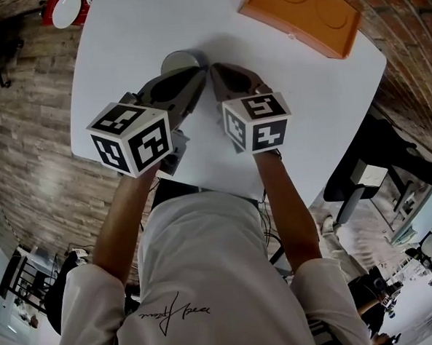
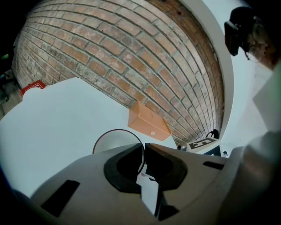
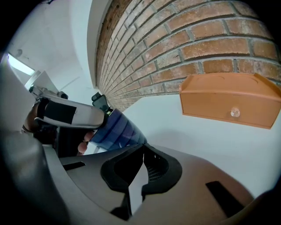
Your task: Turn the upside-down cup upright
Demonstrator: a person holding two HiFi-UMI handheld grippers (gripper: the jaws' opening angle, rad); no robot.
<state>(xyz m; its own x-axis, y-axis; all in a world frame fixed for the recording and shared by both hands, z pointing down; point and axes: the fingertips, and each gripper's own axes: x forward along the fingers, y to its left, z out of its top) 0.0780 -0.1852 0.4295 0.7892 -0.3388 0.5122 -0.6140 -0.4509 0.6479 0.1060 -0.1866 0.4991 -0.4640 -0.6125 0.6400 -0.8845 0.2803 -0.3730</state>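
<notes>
although the left gripper (image 2: 144,147) is already on the cup (image 1: 182,61), the turn itself looks not yet done. the cup is on the white surface (image 1: 120,35) about midway across, just beyond the tips of both tools, and well apart from the orange box (image 1: 301,13) at the far right by the brick wall. from the head view only a grey round face of it shows. from the right gripper view it is a bluish tapered shape with its narrow end uppermost and its wide end hidden low behind the tool. i judge from this that the mouth faces down, perhaps with a slight tilt, though i cannot tell if it has left the surface.

the left gripper's fingers are drawn almost together, and the cup's thin round edge runs down between them, so they seem to pinch that edge at the cup's right side. the right gripper (image 3: 143,147) sits just right of the cup, its tips near the left one's. its fingers are closed tip to tip on nothing, with only bare surface showing past them.

what is done, then, appears to be the reach and the grip. what is left is the lift, the rollover so the mouth faces up, the setting down on the base and the release.
</notes>
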